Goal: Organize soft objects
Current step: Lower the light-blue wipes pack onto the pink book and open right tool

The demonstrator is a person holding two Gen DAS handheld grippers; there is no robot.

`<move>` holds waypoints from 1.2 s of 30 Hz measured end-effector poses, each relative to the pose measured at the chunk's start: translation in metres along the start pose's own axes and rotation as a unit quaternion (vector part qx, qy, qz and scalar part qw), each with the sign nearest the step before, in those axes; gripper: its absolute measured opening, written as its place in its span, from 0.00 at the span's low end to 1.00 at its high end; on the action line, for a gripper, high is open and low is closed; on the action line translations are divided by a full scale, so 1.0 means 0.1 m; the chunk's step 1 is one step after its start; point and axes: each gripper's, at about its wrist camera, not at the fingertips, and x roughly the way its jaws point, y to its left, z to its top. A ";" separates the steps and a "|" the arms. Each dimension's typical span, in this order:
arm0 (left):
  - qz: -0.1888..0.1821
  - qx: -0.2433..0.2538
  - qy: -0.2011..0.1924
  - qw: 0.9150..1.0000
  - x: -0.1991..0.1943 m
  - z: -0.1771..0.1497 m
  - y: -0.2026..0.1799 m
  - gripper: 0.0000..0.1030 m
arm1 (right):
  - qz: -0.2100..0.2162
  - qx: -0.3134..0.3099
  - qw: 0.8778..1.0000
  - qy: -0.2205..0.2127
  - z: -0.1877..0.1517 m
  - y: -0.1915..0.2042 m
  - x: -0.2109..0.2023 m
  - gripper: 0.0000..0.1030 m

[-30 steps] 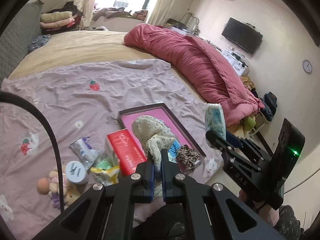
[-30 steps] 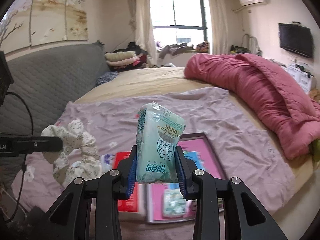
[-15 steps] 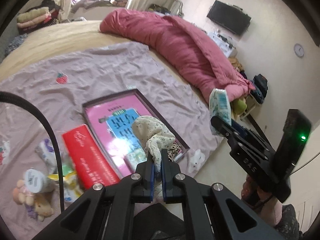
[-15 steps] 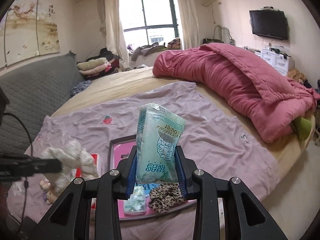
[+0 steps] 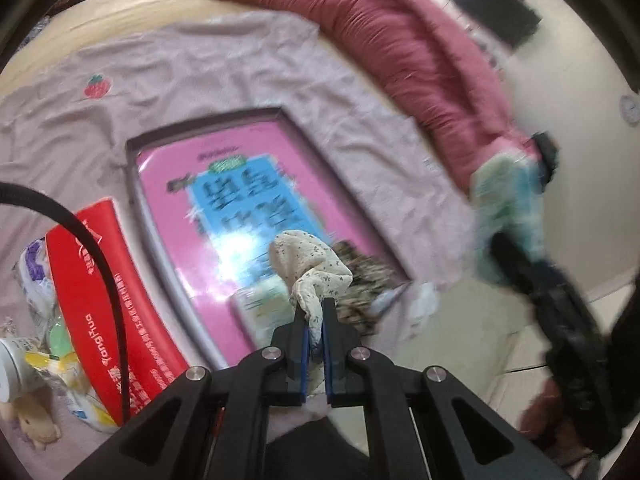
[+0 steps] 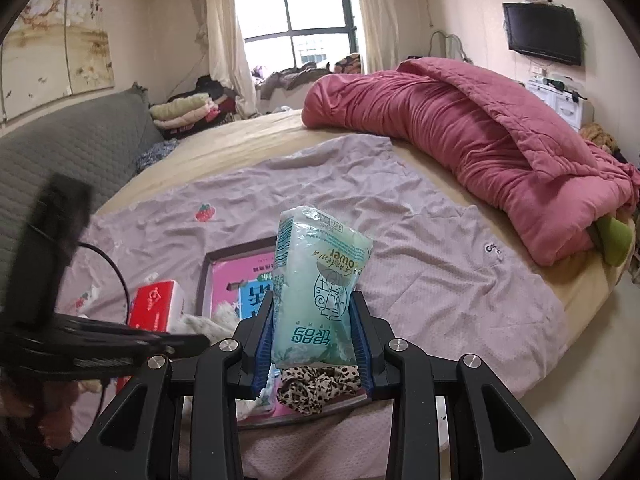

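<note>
Left gripper [image 5: 315, 322] is clamped tight on a cream, flower-dotted fabric scrunchie [image 5: 310, 268], which bunches up out of the narrow jaws directly over the near end of the dark-framed tray with the glossy pink and blue printed floor [image 5: 256, 176]. Over on the right gripper [image 6: 314, 338], the jaws sit part-way apart, pinching a pale green plastic pack of tissues [image 6: 318, 288] that stands upright between the blue pads, long axis pointing up. Both hold soft things, then, and both are aimed at the same tray on the lilac strawberry-print sheet [image 6: 420, 248] of the bed.

Already lying in the tray's near corner: a leopard-print fabric scrunchie [image 6: 316, 386] and what looks like another small pale green pack [image 5: 262, 300] (blurred, hard to be sure). A red cardboard box [image 5: 106, 300] lies just beside the tray's left edge.

The relation that counts, I'd say: the tray lies straight below and ahead of the left gripper, nearer than it is to the right one, and its long axis runs away from both, so the cream scrunchie looks first to go down
</note>
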 end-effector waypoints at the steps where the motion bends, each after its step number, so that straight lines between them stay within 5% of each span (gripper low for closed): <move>1: 0.010 0.003 0.003 1.000 0.04 -0.01 0.01 0.05 | 0.002 -0.005 1.000 0.005 0.00 0.02 0.04 0.34; 9: 0.048 0.006 0.038 0.998 0.20 -0.10 0.16 0.05 | 0.012 -0.056 0.997 0.043 -0.01 0.24 0.53 0.34; 21: 0.047 0.015 0.049 0.998 0.26 -0.10 0.19 0.05 | 0.026 -0.112 0.986 0.120 -0.16 0.53 1.30 0.34; 36: 0.057 0.026 0.052 0.997 0.32 -0.08 0.19 0.05 | 0.041 -0.081 0.979 0.181 -0.38 0.38 1.68 0.37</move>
